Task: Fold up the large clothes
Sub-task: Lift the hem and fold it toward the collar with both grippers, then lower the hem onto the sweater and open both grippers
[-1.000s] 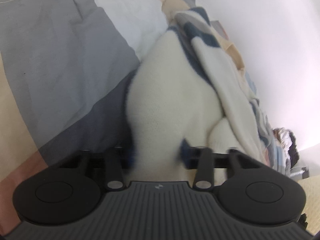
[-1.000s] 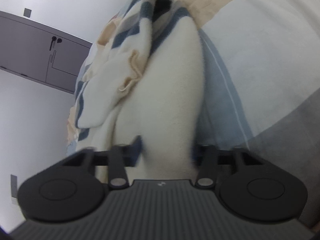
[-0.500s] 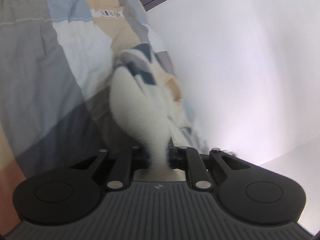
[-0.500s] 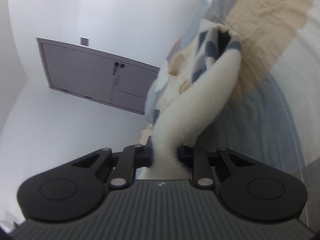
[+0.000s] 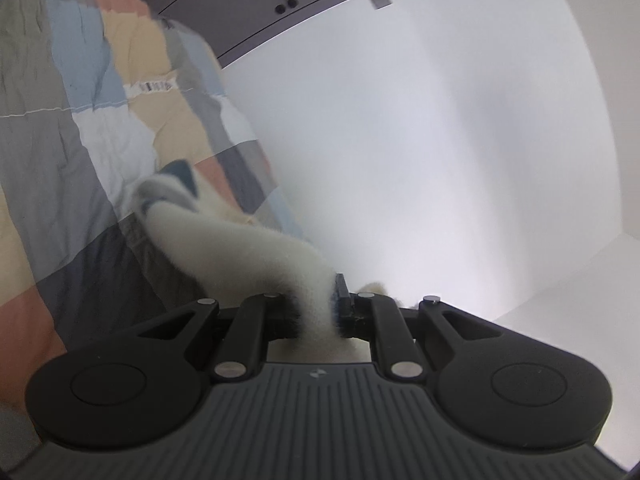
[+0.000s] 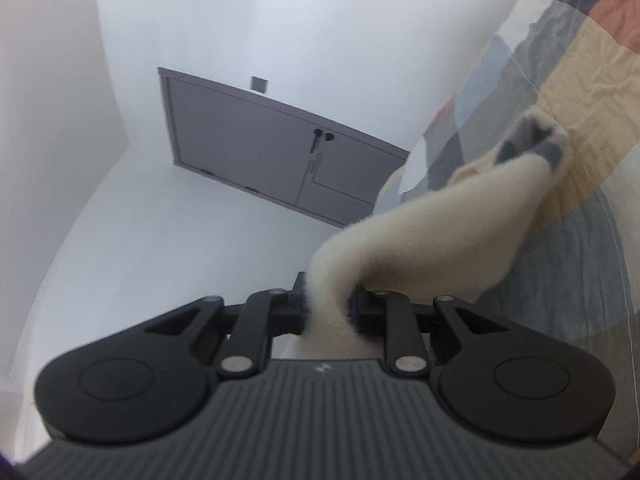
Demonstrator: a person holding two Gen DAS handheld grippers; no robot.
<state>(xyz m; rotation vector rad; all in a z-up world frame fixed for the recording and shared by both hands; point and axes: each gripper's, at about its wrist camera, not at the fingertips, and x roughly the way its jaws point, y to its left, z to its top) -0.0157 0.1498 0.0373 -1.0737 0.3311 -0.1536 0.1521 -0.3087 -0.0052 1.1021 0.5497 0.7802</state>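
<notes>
**Both grippers clamped on a fluffy cream garment, lifted off a patchwork bed**

Largest first: white wall [image 5: 440, 140] filling most of the left wrist view, and again much of the right wrist view. Grey double-door cabinet [image 6: 272, 160] set against that wall, with two small dark knobs near its middle; only a curved strip of it along the top edge in the left wrist view.

Next, patchwork bedspread [image 5: 60, 160] in blocks of grey, pale blue, beige, white and salmon, wrinkled, running down the left side of the left wrist view and the right side of the right wrist view. Small white label with dark print on one seam.

Then, cream fleece garment [image 5: 248, 248], fuzzy, with dark blue and grey stripes at its far end. Stretched as a twisted band from each gripper out to a bunched end lying against or just above the bedspread; cannot tell which. Slightly blurred.

Smallest: left gripper [image 5: 316, 312], black, fingers clenched on the cream fabric, cloth pinched tight between blue-edged pads. Right gripper [image 6: 330, 314], same build, fingers likewise clenched on another fold of the garment, fabric bulging above the jaws.
</notes>
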